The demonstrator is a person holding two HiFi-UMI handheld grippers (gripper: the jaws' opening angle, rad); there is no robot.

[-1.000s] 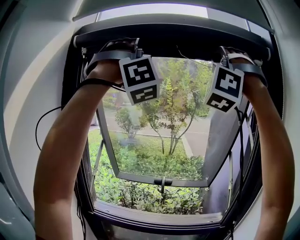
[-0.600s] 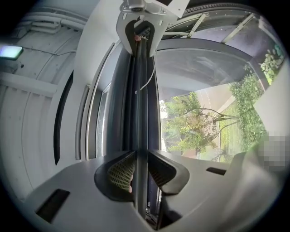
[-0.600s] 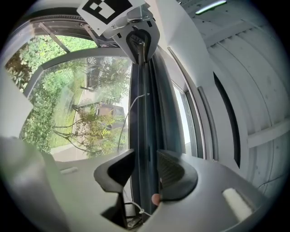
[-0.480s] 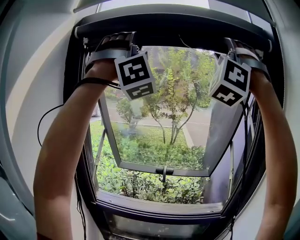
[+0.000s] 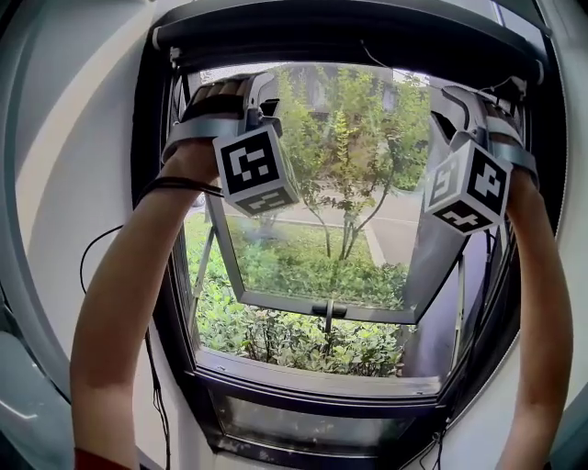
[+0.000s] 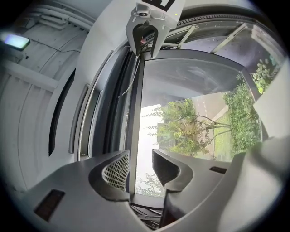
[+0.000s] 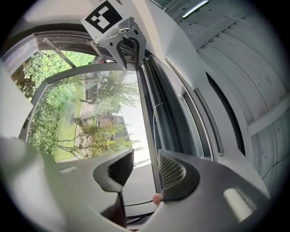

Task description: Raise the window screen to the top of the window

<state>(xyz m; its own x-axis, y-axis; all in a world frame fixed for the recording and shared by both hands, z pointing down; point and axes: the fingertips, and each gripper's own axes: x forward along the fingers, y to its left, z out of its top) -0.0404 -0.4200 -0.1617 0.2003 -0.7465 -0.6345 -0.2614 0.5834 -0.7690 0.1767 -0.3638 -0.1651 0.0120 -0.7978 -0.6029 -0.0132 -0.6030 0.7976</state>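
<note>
The window screen [image 5: 340, 35] sits gathered along the top of the window frame [image 5: 158, 275]. The left claw [image 6: 140, 165] is opening with nothing between its jaws. The right claw [image 7: 144, 168] stands spread and empty. Both hang just below the screen, probably released because raising is complete.

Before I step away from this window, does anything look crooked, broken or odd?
Nothing stands out. The dark screen bar runs straight across the top of the window frame, and the outward-tilted glass pane looks intact.
</note>
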